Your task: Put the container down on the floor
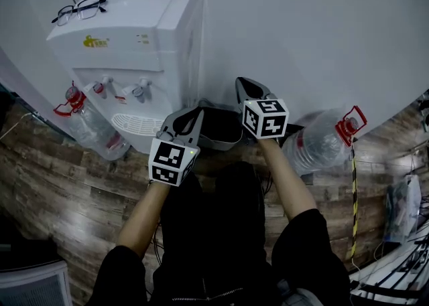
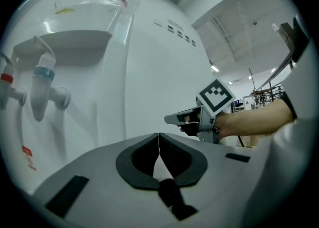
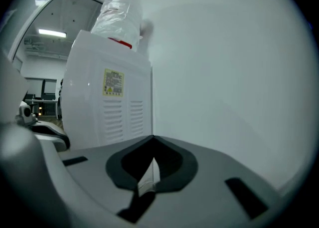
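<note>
Two clear water bottles with red caps and handles lie on the wooden floor: one (image 1: pixel 320 142) at the right by the wall, one (image 1: pixel 94 129) at the left beside the white water dispenser (image 1: pixel 144 43). I cannot tell which is the task's container. My left gripper (image 1: pixel 198 114) is shut and empty, raised in front of the dispenser's side (image 2: pixel 149 72). The right gripper (image 1: pixel 240 83) is also shut with nothing in it, up by the white wall and left of the right bottle. In the left gripper view the right gripper (image 2: pixel 170 118) shows ahead. Both pairs of jaws meet at their tips (image 2: pixel 159 135) (image 3: pixel 152 138).
Glasses (image 1: pixel 79 9) lie on the dispenser's top, where a plastic-wrapped bottle (image 3: pixel 118 16) stands. Its taps (image 2: pixel 41 83) and drip tray (image 1: pixel 137 124) face left. A dark bin-like thing (image 1: pixel 220 129) sits on the floor between the grippers. Cables and clutter (image 1: pixel 402 217) lie at the right.
</note>
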{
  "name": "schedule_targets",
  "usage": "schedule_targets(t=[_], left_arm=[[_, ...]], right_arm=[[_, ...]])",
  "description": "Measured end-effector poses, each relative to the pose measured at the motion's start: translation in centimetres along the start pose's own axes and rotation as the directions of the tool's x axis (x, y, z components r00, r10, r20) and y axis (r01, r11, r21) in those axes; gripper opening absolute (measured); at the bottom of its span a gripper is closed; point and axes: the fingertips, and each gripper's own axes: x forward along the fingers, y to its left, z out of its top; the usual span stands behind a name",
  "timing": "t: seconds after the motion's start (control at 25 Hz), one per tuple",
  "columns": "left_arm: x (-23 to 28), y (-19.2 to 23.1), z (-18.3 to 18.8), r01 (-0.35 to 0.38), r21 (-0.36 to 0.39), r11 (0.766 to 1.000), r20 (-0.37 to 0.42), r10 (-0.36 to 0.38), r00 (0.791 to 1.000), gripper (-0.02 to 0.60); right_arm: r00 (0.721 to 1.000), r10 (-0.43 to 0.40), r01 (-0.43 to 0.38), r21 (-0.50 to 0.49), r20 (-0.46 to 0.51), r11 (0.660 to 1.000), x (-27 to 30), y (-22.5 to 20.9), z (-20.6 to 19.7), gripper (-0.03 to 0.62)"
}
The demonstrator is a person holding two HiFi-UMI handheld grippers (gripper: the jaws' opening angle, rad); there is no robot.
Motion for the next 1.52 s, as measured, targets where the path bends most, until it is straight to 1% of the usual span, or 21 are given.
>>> schedule_targets(t=[0.16, 0.28, 0.36, 0.48, 0.68, 0.88, 1.0, 1.16, 1.52], left_arm=[[0.4, -0.2, 3.7, 0.102, -0.038, 0.994, 0.013, -0.101, 0.995, 0.015], [0.5, -0.8, 6.9, 0.143, -0.047, 0.989, 0.044, -0.141, 0.989, 0.015], [0.8, -1.0, 8.3, 0.167, -0.057, 0.984, 0.051, -0.164, 0.985, 0.015], [1.2, -1.5, 8.7, 0.191, -0.065, 0.979, 0.049, -0.188, 0.981, 0.015], [1.3, -2.3, 8.1, 0.202, -0.038, 0.979, 0.036, -0.201, 0.979, 0.015], [0.9, -2.7, 7.3, 0.211, -0.051, 0.976, 0.011, -0.211, 0.977, 0.015], [0.6, -2.8, 7.4, 0.208, -0.037, 0.977, 0.013, -0.207, 0.978, 0.015], [0.0, -3.2, 6.5, 0.204, -0.023, 0.979, 0.001, -0.205, 0.979, 0.015], [-0.6, -2.5, 6.0, 0.185, -0.024, 0.982, -0.006, -0.186, 0.983, 0.015]], right_arm=[[0.999, 0.014, -0.014, 0.002, 0.033, 1.0, -1.7, 0.1, 4.8, 0.011], [0.998, 0.009, -0.009, 0.0, 0.059, 1.0, -3.1, -0.3, 7.9, 0.011], [0.998, 0.006, -0.006, 0.003, 0.066, 1.0, -3.9, -0.3, 8.8, 0.011], [0.998, 0.006, -0.006, 0.011, 0.07, 1.0, -4.9, 0.3, 8.1, 0.011], [0.998, -0.004, 0.003, 0.002, 0.061, 1.0, -6.2, 1.3, 6.0, 0.011], [0.999, -0.009, 0.009, 0.004, 0.049, 1.0, -7.3, 2.1, 5.2, 0.01], [0.999, -0.007, 0.008, -0.004, 0.052, 1.0, -7.7, 2.5, 5.4, 0.009], [0.999, -0.005, 0.005, -0.002, 0.052, 1.0, -8.2, 2.8, 5.3, 0.009], [0.999, 0.018, -0.018, -0.016, 0.042, 1.0, -7.6, 4.4, 4.7, 0.009]])
